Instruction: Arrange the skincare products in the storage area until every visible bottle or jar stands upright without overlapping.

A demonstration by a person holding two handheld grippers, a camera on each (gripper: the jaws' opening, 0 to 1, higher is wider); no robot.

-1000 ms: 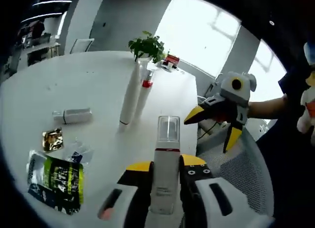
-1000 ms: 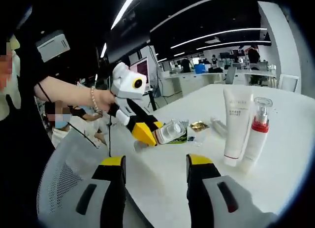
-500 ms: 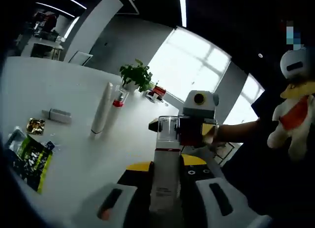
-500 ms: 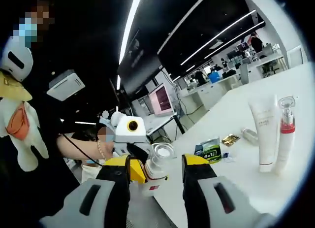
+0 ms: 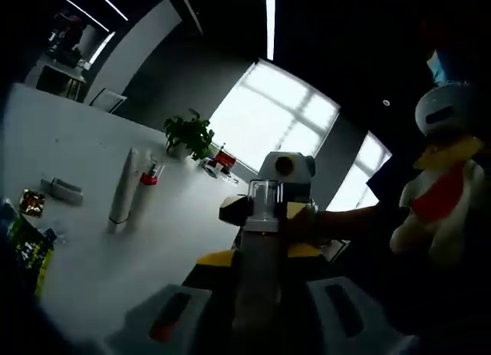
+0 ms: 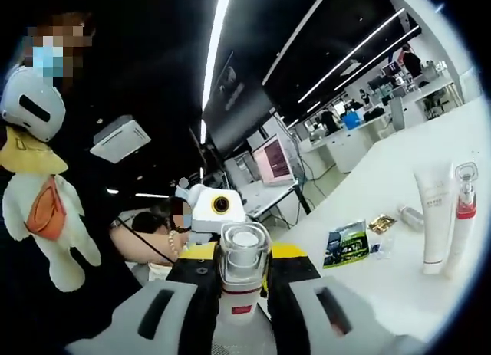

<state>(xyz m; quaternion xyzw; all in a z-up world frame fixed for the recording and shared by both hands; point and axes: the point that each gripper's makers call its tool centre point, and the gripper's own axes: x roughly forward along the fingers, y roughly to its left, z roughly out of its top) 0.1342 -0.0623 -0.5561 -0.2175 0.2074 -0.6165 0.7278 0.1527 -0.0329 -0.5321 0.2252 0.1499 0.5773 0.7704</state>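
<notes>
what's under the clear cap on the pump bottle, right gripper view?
Through the clear cap, a white pump head shows, above a red collar. The bottle body below is covered by the right gripper.

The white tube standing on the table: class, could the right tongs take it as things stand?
Probably not yet. The right tongs sit closed around the clear-capped pump bottle, so they are occupied; the white tube stands far off beside the red-collared bottle.
</notes>
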